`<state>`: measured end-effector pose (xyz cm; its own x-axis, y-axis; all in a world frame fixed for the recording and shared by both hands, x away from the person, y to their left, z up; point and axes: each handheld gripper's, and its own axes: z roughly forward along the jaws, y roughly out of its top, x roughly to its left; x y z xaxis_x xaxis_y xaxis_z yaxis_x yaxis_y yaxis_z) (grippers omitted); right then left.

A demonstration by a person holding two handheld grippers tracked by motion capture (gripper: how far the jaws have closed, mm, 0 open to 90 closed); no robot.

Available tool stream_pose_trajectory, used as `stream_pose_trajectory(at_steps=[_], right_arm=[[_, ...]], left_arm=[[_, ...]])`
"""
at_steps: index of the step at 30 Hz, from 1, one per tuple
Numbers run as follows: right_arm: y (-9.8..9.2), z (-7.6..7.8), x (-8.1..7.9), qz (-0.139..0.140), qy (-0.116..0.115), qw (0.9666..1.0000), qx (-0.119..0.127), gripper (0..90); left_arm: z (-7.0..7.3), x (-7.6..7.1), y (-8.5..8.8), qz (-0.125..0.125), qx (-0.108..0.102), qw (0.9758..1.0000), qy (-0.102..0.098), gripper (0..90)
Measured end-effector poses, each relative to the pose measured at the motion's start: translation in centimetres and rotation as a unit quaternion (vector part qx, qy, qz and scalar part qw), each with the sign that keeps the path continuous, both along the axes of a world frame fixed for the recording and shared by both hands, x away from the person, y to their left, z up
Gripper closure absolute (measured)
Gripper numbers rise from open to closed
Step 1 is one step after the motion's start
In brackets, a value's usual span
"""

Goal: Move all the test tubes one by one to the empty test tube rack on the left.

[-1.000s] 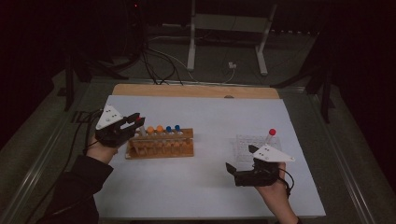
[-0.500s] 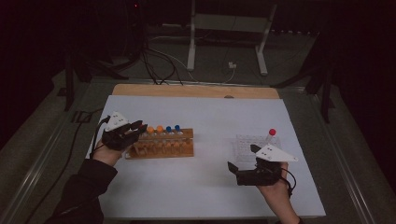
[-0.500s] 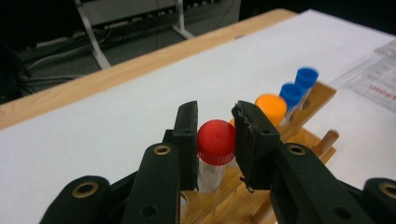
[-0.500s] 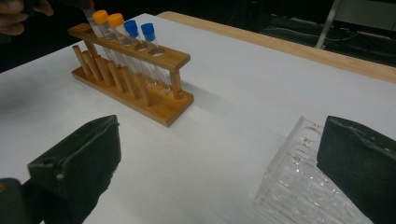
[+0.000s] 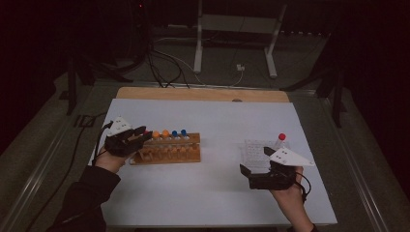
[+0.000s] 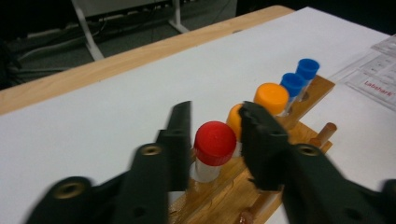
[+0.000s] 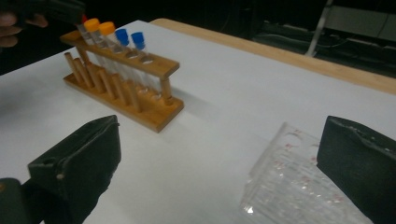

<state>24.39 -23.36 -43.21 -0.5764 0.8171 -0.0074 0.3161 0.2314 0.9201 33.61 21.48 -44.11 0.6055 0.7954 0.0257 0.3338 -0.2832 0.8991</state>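
- Down a little has come the left hand-held gripper (image 6: 212,135); its jaws just opened, no longer pinching the red-capped tube (image 6: 214,148) between them in the wooden rack (image 5: 167,153).
- Right hand-held gripper (image 7: 219,158) gapes wide by the clear rack (image 7: 299,196).

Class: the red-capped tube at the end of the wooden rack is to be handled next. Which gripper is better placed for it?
Left. The left gripper already has its jaws either side of the red-capped tube; the right gripper sits by the clear rack.
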Motion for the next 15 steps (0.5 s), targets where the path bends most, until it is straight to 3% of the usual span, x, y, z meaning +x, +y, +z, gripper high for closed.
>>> stream_pose_trajectory(at_steps=[8,10,13,15], right_arm=[[-2.1,0.4,0.9,-0.039,-0.016,0.999,-0.018,0.0],[-2.8,0.3,1.3,-0.05,-0.012,0.9985,-0.016,0.0],[-4.1,-0.2,2.0,-0.079,-0.009,0.9966,-0.021,0.0],[-5.0,-0.6,2.4,-0.101,-0.004,0.9947,-0.022,0.0]], left_arm=[[0.8,-1.9,0.0,0.0,-0.016,0.9998,-0.008,17.8],[0.9,-2.6,-0.1,-0.015,-0.028,0.9994,-0.01,12.5],[0.9,-3.6,-0.4,-0.031,-0.027,0.9991,-0.011,2.9],[0.8,-4.2,-0.5,-0.043,-0.028,0.9986,-0.012,1.8]])
